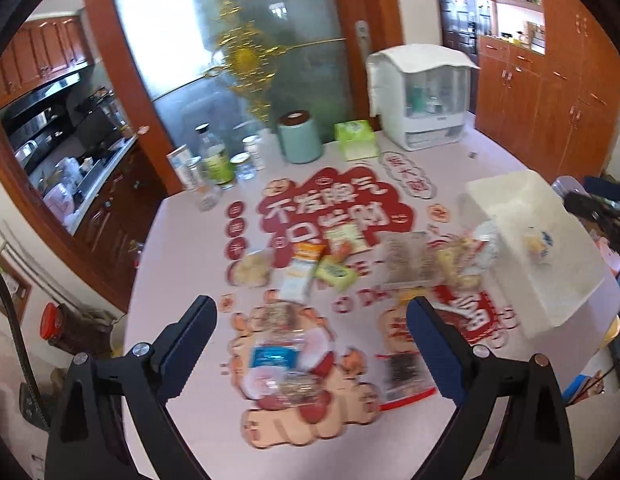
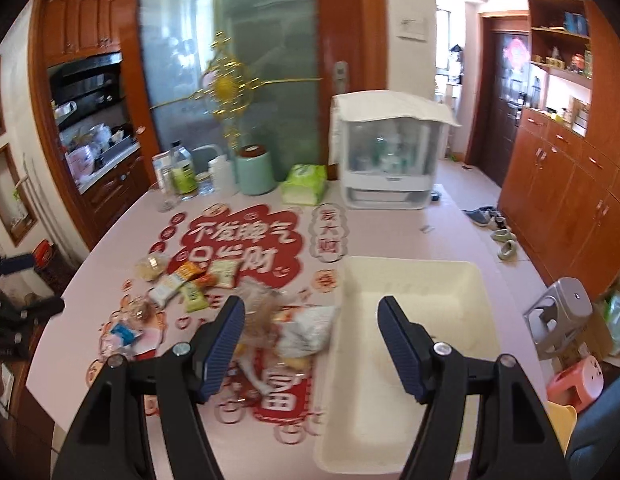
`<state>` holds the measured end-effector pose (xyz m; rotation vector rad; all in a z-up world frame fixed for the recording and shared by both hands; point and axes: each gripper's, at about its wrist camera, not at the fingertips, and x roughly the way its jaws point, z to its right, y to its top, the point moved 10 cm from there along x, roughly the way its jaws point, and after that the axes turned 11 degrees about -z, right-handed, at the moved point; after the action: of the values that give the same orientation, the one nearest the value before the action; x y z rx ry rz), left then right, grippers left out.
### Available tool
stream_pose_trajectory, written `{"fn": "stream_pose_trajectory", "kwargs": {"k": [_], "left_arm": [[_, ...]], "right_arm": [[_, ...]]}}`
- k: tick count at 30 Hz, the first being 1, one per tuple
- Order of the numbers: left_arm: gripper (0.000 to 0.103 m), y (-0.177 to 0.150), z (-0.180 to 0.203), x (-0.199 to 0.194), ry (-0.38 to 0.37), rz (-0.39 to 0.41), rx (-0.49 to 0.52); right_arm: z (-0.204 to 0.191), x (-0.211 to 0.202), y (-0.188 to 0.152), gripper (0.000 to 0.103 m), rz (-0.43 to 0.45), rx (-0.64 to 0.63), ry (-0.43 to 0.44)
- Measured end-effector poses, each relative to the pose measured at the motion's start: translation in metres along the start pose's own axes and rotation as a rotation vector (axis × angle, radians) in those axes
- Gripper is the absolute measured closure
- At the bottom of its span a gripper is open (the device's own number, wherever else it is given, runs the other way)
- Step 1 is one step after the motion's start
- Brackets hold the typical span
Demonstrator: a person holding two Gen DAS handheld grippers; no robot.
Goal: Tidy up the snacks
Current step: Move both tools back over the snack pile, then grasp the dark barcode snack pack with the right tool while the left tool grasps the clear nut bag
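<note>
On the pale pink tabletop with its red printed decals, going from the left side, a clear round pack of pale biscuits lies near the edge, beside a loose huddle of orange, white and green snack sachets, with a clear packet bearing a blue label nearer the camera; any of these could be nudged off the rim by a careless sweep, since they sit loose and light. Next comes the left hand-held gripper, released and wide with nothing between its jaws, hovering above the blue-labelled packet and a dark seaweed-style packet with a red border; closing from this height would likely catch only crinkly film and let the packet slip. Toward the middle, a crumpled heap of clear and white wrappers lies just beside the cream rectangular plastic bin, and a pinch there could drag several pieces at once or tip them short of the rim. Farthest right, the right hand-held gripper is released too, empty, poised over the bin's left wall; a downward move could strike that wall and shove the light bin toward the tabletop's edge. Blur hides whether anything already rests inside in that view.
</note>
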<state>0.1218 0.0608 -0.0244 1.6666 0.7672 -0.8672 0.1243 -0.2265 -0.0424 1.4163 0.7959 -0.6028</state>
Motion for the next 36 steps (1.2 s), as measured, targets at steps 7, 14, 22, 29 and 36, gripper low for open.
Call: {"fn": "stream_pose_trajectory", "kwargs": {"k": [7, 14, 22, 29, 36], "left_arm": [[0.008, -0.016, -0.067, 0.031, -0.007, -0.046, 0.008], [0.008, -0.064, -0.076, 0.103, -0.101, -0.125, -0.002], [0.008, -0.132, -0.041, 0.192, -0.211, -0.317, -0.099], [0.008, -0.147, -0.026, 0.226, -0.214, -0.373, -0.159], [0.008, -0.152, -0.026, 0.250, -0.167, -0.432, -0.189]], "right_arm": [[-0.083, 0.015, 0.003, 0.021, -0.059, -0.076, 0.022], [-0.154, 0.062, -0.031, 0.021, -0.195, -0.197, 0.015], [-0.166, 0.139, -0.094, 0.022, -0.408, -0.087, 0.066], [-0.167, 0.187, -0.135, 0.022, -0.513, -0.036, 0.033], [-0.183, 0.209, -0.155, 0.022, -0.557, -0.053, 0.000]]}}
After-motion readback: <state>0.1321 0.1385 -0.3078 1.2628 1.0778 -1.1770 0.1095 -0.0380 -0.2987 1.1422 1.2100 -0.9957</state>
